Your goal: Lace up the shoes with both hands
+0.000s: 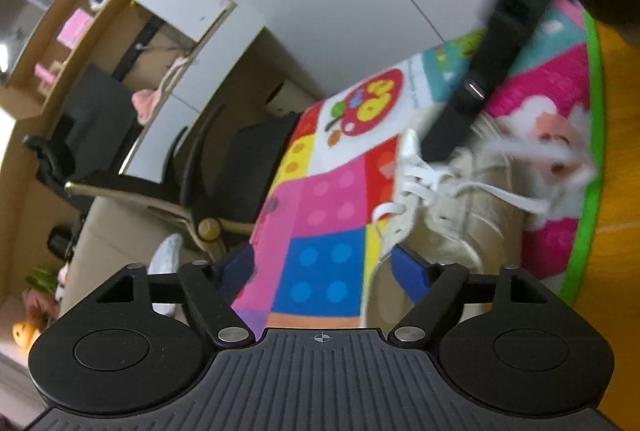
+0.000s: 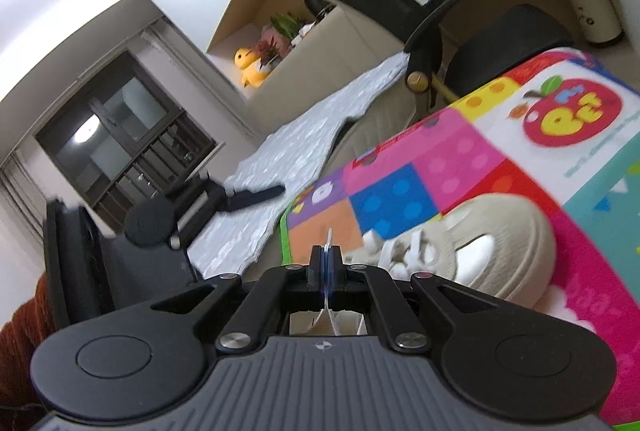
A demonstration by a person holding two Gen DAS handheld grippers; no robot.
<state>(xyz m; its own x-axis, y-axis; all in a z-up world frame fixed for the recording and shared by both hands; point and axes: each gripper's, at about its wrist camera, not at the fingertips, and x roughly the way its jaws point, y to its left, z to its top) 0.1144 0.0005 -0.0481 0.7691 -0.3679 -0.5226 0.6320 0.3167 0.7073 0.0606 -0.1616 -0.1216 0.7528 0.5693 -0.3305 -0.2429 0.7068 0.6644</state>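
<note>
A beige sneaker (image 1: 460, 207) with white laces (image 1: 420, 183) lies on a colourful play mat (image 1: 320, 199). My left gripper (image 1: 322, 265) stands open just short of the shoe, its blue pads wide apart; a thin lace strand runs down between them, untouched. My right gripper (image 1: 436, 147) reaches in from the upper right, its tip at the shoe's lace area. In the right wrist view the right gripper (image 2: 327, 255) is shut on a white lace end (image 2: 330, 315), and the sneaker (image 2: 508, 231) lies just beyond it. The left gripper's blue finger (image 2: 260, 195) shows at the left.
A black office chair (image 1: 224, 167) stands beyond the mat's far edge, by a desk (image 1: 132, 43). A grey quilt (image 2: 304, 155) lies on the floor beside the mat. A white bin (image 2: 596, 15) stands at the back right. Wooden floor (image 1: 620, 151) borders the mat's green edge.
</note>
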